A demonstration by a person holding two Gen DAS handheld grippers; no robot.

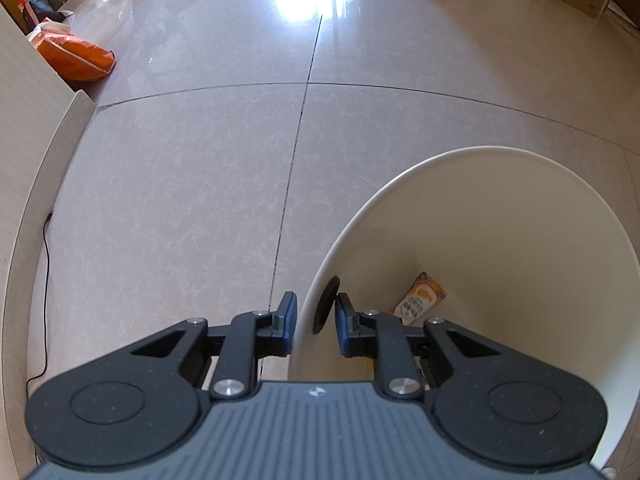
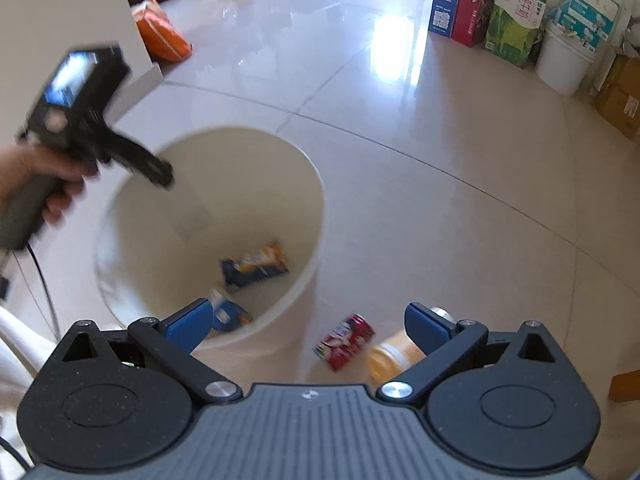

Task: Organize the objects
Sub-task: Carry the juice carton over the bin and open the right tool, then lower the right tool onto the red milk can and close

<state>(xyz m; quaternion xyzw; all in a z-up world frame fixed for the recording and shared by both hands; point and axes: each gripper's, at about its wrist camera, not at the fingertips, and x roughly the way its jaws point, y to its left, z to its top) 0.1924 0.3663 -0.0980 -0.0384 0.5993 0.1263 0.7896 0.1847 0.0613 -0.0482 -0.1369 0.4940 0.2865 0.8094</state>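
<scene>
Bucket-filling step, mid-cycle. Left gripper (image 1: 316, 326) clamped on the bucket (image 1: 500, 184) rim, one pad outside the wall, one inside, steadying it. Right gripper (image 2: 308, 326) spread wide with nothing between the pads, poised above the bucket's near rim. Two packets (image 2: 256, 266) already at the bucket bottom, ahead and left of the right gripper; a third, blurred, just past its left pad (image 2: 188, 326). Red can (image 2: 345, 342) and yellow jar (image 2: 394, 354) on the floor outside the bucket, just ahead of the right pad. Next move, judged: lower onto the can, close across its body, lift, release over the opening.
</scene>
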